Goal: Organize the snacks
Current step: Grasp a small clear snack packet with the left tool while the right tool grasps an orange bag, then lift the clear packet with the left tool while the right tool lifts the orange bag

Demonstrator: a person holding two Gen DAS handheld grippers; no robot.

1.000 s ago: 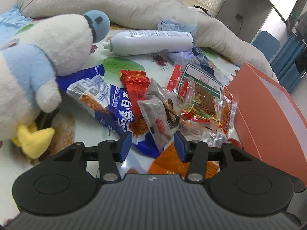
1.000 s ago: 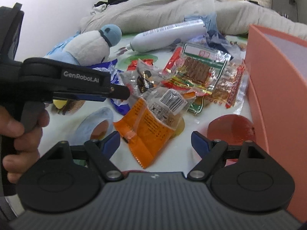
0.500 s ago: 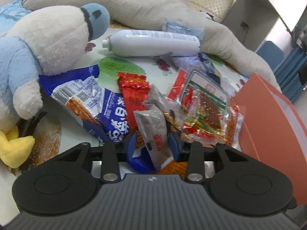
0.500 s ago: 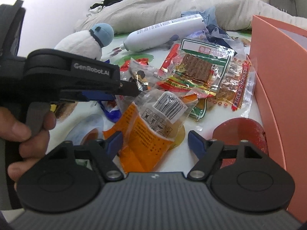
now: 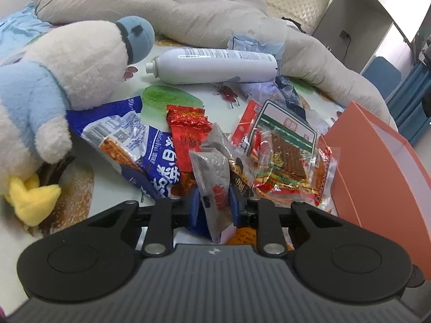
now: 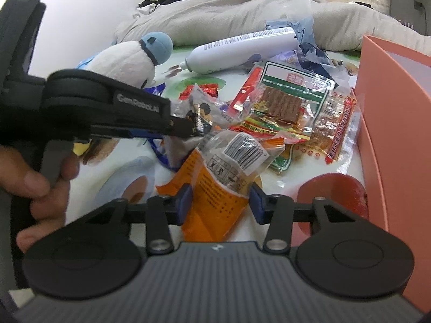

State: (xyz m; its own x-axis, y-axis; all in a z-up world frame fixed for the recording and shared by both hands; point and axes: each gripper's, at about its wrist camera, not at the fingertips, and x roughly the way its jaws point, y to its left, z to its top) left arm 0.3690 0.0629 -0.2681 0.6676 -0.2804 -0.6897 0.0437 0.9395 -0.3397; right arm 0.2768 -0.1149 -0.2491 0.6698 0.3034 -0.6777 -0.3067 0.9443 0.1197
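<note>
Snack packets lie heaped on a printed sheet. In the left wrist view, my left gripper [image 5: 214, 206] has a grey snack packet [image 5: 212, 172] between its blue pads. The jaws are closing and both pads touch the packet's sides. The right wrist view shows the left gripper [image 6: 188, 128] from the side, with a hand [image 6: 35, 185] on its handle. My right gripper [image 6: 219, 203] straddles an orange packet with a clear barcoded top [image 6: 215, 188]. Its jaws are closing, and I see no firm squeeze on the packet.
A salmon-pink open box [image 5: 377, 167] [image 6: 390, 113] stands at the right. Nearby lie a blue bag [image 5: 129, 145], red foil packets [image 5: 188, 129] and a clear pack of brown strips [image 5: 285, 148]. Behind are a white spray bottle [image 5: 215, 64], a plush toy [image 5: 67, 80] and a grey blanket [image 5: 161, 8].
Both grippers' jaws have narrowed. The left came forward around the grey packet and its pads now touch it. The right edged forward, so the orange packet now sits between its pads.
</note>
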